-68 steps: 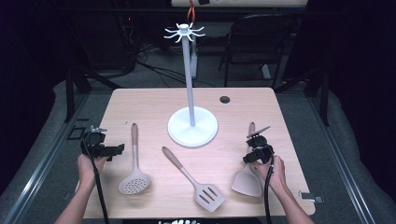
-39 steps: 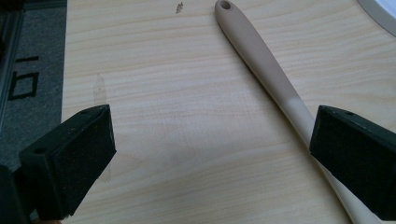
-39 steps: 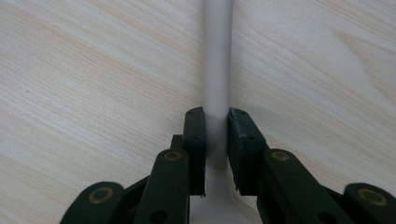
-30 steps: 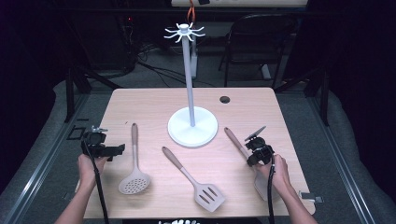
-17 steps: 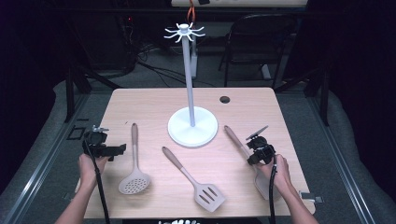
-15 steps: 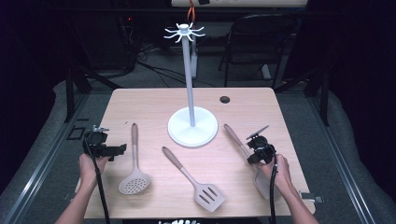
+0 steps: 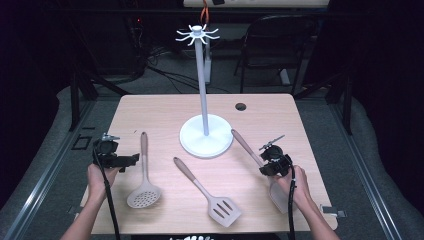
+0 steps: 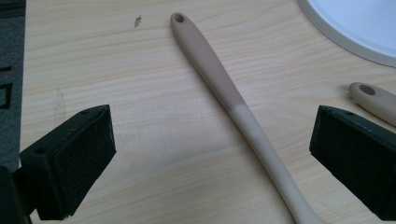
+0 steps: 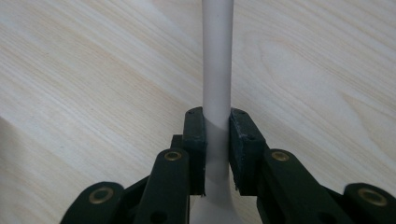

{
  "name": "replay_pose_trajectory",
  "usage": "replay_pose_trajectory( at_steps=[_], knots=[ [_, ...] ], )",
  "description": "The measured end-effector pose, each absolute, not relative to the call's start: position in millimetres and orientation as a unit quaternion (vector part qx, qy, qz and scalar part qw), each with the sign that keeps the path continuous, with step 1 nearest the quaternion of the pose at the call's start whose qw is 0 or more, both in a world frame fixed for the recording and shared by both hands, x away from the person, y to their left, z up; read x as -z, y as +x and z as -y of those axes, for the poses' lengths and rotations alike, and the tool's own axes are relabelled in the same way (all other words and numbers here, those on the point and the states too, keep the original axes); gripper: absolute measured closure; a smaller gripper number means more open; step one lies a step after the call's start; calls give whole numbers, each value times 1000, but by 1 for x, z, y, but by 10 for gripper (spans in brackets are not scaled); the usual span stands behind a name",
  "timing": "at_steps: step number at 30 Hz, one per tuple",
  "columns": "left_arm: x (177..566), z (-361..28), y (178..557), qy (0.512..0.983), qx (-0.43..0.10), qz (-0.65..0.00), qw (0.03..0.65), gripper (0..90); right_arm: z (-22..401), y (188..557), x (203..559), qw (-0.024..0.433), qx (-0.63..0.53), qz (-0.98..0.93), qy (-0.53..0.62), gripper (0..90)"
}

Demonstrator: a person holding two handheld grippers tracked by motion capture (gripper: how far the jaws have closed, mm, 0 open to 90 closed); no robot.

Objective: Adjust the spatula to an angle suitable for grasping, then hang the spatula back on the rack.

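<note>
1. The right gripper view shows the right claw [image 9: 217, 140] pinching the solid spatula [image 9: 217, 60] by its smooth handle, blade end nearest the hand.
2. The left claw [image 8: 210, 158] is spread wide, straddling the skimmer's [image 7: 143, 175] two-tone handle without touching.
3. On the wooden counter [image 7: 280, 107], the white hook stand [image 7: 205, 135] is just beside the spatula's tip; a slotted turner [image 7: 207, 191] lies between the claws.

A slotted turner [image 7: 210, 192] lies mid-desk [image 7: 150, 107], near the white rack [image 7: 205, 135]. 1 black hole [image 7: 241, 106] sits far right. A chair [image 7: 272, 47] stands beyond.
</note>
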State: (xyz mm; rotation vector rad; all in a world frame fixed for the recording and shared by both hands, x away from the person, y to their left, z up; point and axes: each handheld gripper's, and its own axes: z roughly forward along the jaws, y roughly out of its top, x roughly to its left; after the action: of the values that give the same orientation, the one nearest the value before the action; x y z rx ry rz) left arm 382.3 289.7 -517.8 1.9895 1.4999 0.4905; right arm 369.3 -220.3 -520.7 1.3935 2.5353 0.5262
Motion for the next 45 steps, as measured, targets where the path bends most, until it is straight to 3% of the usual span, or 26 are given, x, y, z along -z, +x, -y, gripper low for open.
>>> replay_pose_trajectory(
  at_steps=[30, 45],
  knots=[
    [504, -245, 373, 773, -145, -512, 344, 0, 185, 354, 508, 131, -213, -882, 400, 782],
    [492, -202, 378, 778, -118, -480, 388, 0, 167, 351, 498, 156, -244, -879, 379, 782]
  ],
)
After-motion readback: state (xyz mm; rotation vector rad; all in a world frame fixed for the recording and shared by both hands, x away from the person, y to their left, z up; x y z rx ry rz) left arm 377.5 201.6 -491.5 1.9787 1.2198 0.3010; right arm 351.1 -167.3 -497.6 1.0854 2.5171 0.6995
